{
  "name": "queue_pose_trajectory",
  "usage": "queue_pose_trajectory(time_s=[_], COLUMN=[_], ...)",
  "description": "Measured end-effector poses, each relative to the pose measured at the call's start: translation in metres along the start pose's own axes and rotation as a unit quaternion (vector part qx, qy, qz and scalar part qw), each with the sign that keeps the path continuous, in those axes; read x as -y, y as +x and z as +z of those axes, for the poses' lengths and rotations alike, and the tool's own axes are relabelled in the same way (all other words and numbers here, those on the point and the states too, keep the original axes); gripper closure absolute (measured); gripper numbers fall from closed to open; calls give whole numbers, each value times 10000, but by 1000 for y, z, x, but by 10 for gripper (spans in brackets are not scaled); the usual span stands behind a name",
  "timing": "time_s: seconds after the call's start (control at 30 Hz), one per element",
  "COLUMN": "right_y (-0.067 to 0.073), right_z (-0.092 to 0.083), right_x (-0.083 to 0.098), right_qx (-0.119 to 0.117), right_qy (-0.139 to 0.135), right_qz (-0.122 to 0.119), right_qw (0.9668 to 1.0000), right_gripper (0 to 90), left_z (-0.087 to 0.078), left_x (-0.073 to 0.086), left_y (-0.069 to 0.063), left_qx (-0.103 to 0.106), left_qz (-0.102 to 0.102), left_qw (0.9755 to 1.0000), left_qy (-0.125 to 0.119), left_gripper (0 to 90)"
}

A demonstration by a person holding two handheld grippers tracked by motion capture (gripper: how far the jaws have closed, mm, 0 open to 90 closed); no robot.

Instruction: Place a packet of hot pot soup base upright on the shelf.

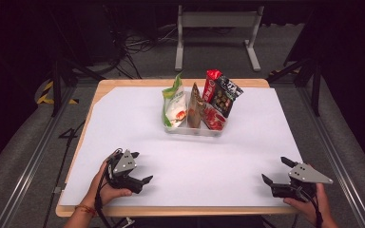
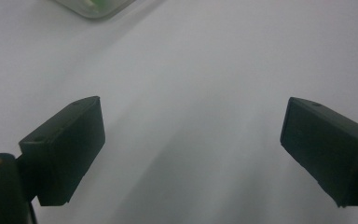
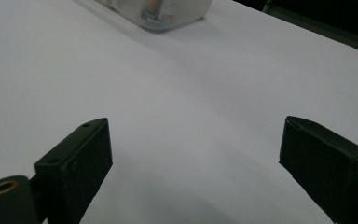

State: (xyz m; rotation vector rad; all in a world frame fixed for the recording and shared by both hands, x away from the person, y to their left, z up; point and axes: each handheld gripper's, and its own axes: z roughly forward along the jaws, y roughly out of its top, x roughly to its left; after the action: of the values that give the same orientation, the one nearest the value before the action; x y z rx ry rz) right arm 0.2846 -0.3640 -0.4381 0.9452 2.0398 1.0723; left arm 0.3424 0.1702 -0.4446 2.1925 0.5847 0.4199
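Both hand-held tools rest low at the near edge of the white paper-covered wooden table, well apart from each other. The left gripper has its jaws spread wide with nothing between them, as the left gripper view confirms; the right gripper is likewise spread and empty.

The work in hand concerns the clear rectangular plastic tray, which stands toward the far middle of the table, well apart from both tools. In it stand four crinkly foil snack packets, upright and leaning on one another: a green-and-white packet at the left, a slim brown packet, a red packet and a black printed packet at the right.

Handling, as a judgement: the packets look light, soft and slippery, easily crushed; the best hold is probably the flat sealed top edge of one packet, pinched across its thin side. The tray looks light and may slide.

Open paper lies on every side of the tray. The table's edges are near the hands.
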Motion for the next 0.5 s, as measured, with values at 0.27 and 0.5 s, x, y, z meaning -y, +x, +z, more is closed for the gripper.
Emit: queue_pose_trajectory(time_s=[0.27,0.5], right_y=[3,6], right_z=[2,4], right_x=[-5,-6], right_qx=[-75,-124], right_qy=[-9,25], right_qz=[-28,-71], right_qw=[10000,9999], right_gripper=[98,96], left_z=[-4,-4], left_x=[2,3], left_y=[2,4], left_qx=[-104,-132], left_qz=[-47,-48], left_qw=[9999,9999], left_qy=[-15,14], left_gripper=[72,72])
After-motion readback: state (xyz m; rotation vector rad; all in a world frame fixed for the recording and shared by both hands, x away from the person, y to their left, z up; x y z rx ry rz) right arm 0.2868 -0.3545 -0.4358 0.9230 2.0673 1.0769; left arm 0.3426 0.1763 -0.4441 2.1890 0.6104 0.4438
